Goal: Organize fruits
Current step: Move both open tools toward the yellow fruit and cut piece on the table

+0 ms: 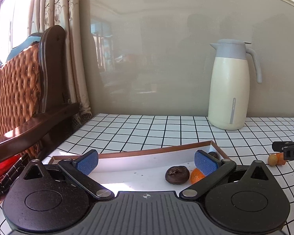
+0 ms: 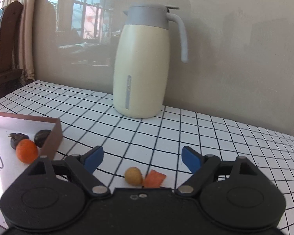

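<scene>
A shallow brown-rimmed box [image 1: 147,151] with a white floor sits on the grid-patterned table. Inside it lie a dark wrinkled fruit [image 1: 177,174], a small orange fruit [image 1: 197,175] and another dark fruit [image 1: 212,154]. My left gripper [image 1: 146,163] is open above the box, holding nothing. In the right wrist view the box [image 2: 53,137] is at the left with the orange fruit [image 2: 26,150] and two dark fruits [image 2: 42,137]. My right gripper [image 2: 142,159] is open over a small yellow fruit [image 2: 133,175] and an orange piece [image 2: 153,179] on the table.
A cream thermos jug [image 1: 230,86] with a grey lid stands at the back by the wall, also in the right wrist view [image 2: 143,64]. A wooden chair with a woven back [image 1: 25,90] stands left of the table. The table's left edge [image 1: 68,137] is close to the box.
</scene>
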Motion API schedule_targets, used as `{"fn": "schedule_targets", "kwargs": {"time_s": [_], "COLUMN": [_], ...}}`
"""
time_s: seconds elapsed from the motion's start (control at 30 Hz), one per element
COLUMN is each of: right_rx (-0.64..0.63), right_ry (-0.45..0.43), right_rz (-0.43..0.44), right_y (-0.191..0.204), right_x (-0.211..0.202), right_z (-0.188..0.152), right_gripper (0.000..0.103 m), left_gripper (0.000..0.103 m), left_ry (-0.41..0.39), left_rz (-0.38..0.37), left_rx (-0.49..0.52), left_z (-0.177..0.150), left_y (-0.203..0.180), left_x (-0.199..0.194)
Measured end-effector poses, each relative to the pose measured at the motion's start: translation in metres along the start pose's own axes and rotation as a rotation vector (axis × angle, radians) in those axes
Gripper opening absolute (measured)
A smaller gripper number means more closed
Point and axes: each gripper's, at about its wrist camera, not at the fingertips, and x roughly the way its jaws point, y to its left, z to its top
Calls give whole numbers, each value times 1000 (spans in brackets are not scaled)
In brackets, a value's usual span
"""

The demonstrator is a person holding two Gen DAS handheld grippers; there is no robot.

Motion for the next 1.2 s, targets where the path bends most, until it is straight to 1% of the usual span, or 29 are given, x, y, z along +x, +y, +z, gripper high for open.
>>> {"fn": "schedule_targets", "kwargs": {"time_s": [0.03, 0.2, 0.33, 0.4, 0.47, 0.6, 0.63, 0.7, 0.77, 0.9, 0.93, 0.97, 1.0, 1.13, 1.2], "right_rx": [2, 10, 16, 16, 8, 11, 5, 4, -8, 24, 47, 68, 68, 3, -4], "right_ry": [10, 60, 101, 101, 96, 103, 101, 110, 96, 85, 92, 94, 100, 154, 148], "right_rz": [-13, -71, -80, -71, -74, -50, -50, -42, -49, -65, -50, -17, 3, 5, -10], "right_y": [-5, -21, -27, -28, -28, -26, -25, -25, -28, -43, -46, -46, -45, -30, -30], "right_x": [2, 12, 22, 24, 24, 29, 31, 36, 34, 28, 27, 26, 27, 38, 38], "right_z": [-3, -15, -23, -25, -24, -23, -23, -21, -21, -20, -19, -19, -19, -28, -29], "right_gripper": [76, 76, 76, 80, 80, 80, 82, 82, 82, 82, 79, 76, 75, 70, 71], "left_gripper": [103, 103, 103, 103, 103, 103, 103, 103, 103, 103, 103, 103, 103, 103, 103], "left_ry": [0, -1, 6, 8, 11, 7, 5, 6, 1, 0, 1, -1, -5, -2, -1], "left_rz": [-6, -34, -62, -80, -89, -117, -120, -129, -131, -141, -142, -145, -147, -156, -155], "left_rx": [2, 20, 21, 33, 61, 76, 79, 87, 99, 105, 106, 106, 107, 116, 122], "left_z": [1, 3, 4, 4, 4, 5, 5, 5, 5, 5, 6, 6, 6, 5, 4], "left_y": [-3, -20, -36, -47, -61, -79, -83, -89, -94, -102, -104, -105, -107, -114, -115], "left_x": [1, 3, 6, 7, 7, 8, 8, 8, 7, 6, 7, 7, 7, 5, 5]}}
